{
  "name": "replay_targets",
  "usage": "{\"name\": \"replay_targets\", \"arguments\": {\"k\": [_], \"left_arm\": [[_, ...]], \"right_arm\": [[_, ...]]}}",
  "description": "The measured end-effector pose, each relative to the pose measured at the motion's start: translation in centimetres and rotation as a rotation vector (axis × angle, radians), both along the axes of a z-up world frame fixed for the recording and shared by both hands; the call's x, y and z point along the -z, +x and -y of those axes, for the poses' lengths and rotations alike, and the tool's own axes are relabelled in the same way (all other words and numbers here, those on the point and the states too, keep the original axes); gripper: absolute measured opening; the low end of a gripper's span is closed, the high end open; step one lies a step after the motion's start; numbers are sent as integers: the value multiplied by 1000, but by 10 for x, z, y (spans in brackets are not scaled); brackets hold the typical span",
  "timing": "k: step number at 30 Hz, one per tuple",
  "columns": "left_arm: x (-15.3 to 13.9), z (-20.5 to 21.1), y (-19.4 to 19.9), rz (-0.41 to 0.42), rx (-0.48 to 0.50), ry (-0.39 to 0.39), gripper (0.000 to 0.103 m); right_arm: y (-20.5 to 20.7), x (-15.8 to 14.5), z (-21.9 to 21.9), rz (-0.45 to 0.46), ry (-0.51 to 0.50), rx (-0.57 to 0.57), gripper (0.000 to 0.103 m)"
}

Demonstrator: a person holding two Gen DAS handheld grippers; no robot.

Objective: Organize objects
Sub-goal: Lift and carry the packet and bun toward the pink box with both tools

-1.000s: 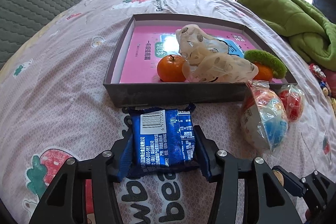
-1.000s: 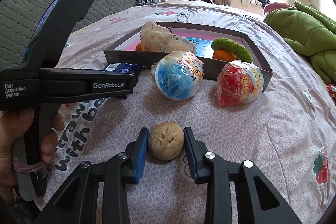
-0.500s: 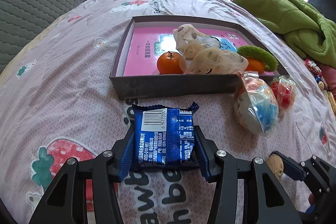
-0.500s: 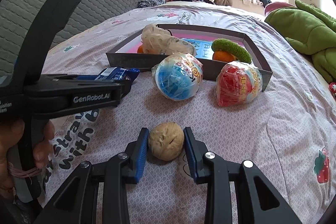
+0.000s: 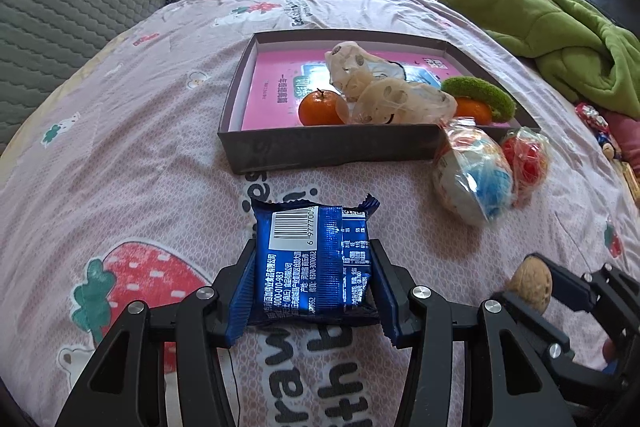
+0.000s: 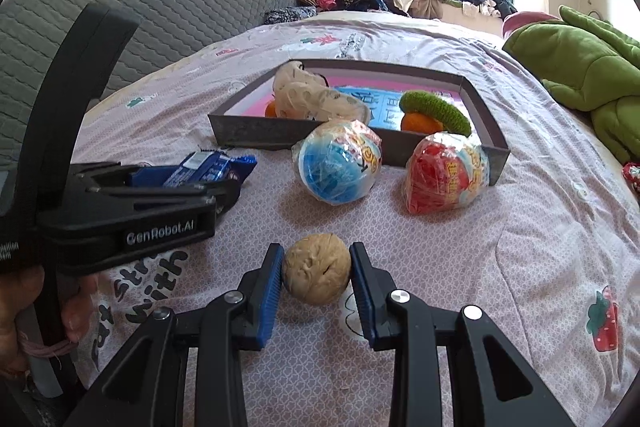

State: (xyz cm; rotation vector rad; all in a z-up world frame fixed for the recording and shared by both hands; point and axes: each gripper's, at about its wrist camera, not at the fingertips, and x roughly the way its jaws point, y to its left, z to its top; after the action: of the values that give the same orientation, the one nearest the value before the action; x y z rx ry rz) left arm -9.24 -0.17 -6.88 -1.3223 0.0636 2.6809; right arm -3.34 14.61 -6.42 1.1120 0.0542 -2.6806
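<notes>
My left gripper is shut on a blue snack packet, held flat above the bedspread with its barcode facing up. The packet also shows in the right wrist view, at the tip of the left gripper on the left side. My right gripper is shut on a walnut. The same walnut appears at the lower right of the left wrist view. Ahead lies a shallow grey box with a pink floor. It holds an orange, a bag of lotus root slices and a green ring.
Two wrapped toy balls lie against the box's near wall: a blue one and a red one. A green blanket is heaped at the right. A grey headboard stands at the left. A hand grips the left tool's handle.
The left gripper has drawn back from the box with the packet, so the box and balls look farther off. The right gripper and walnut have stayed put.
</notes>
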Motion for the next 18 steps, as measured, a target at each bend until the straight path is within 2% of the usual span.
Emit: {"name": "replay_targets", "arguments": {"k": [18], "left_arm": [[-24,-5,28,-44,0,-5,53]], "right_arm": [[12,-20,-3,-55,-16,-4,34]]}}
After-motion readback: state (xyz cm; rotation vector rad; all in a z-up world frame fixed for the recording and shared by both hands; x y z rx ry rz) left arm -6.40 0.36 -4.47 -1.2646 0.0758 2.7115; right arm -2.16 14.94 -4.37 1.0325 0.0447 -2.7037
